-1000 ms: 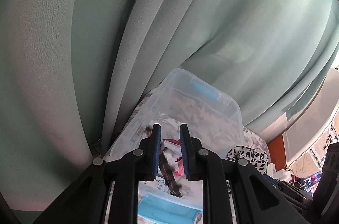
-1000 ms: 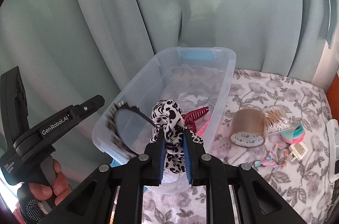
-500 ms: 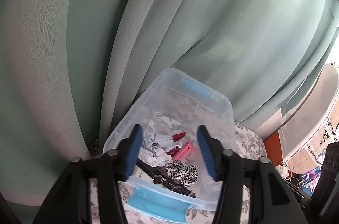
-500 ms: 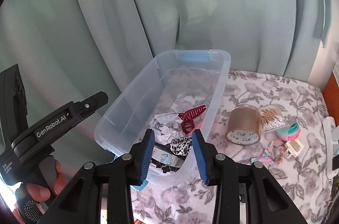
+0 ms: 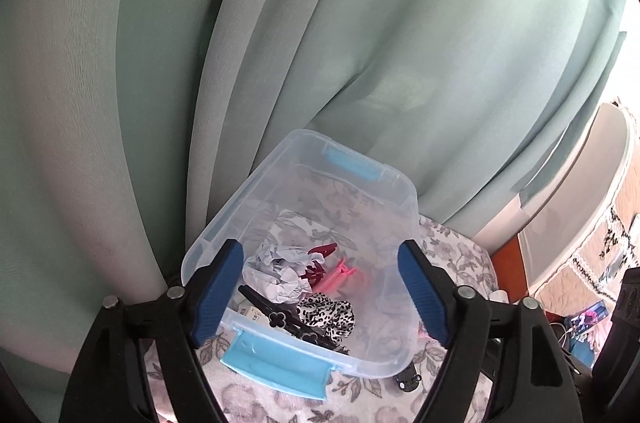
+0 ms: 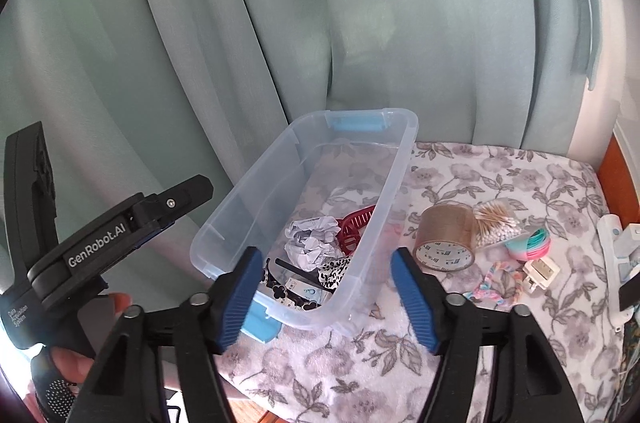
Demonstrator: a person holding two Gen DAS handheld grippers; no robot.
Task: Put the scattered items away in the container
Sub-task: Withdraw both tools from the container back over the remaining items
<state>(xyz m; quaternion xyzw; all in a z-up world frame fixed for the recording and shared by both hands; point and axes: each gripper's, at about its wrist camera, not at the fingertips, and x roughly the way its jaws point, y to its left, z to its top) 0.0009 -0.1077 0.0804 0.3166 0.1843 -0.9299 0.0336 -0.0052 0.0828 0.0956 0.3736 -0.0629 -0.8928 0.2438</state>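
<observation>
Clear plastic container point(image 6: 394, 179) rim between wide-spread, empty fingers of left gripper point(image 5: 322, 289) and right gripper point(image 6: 326, 293).

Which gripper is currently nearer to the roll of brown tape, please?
Right. The right gripper hangs open just left of the brown tape, beside the bin. The left gripper is beyond the clear bin, on its far side.
</observation>
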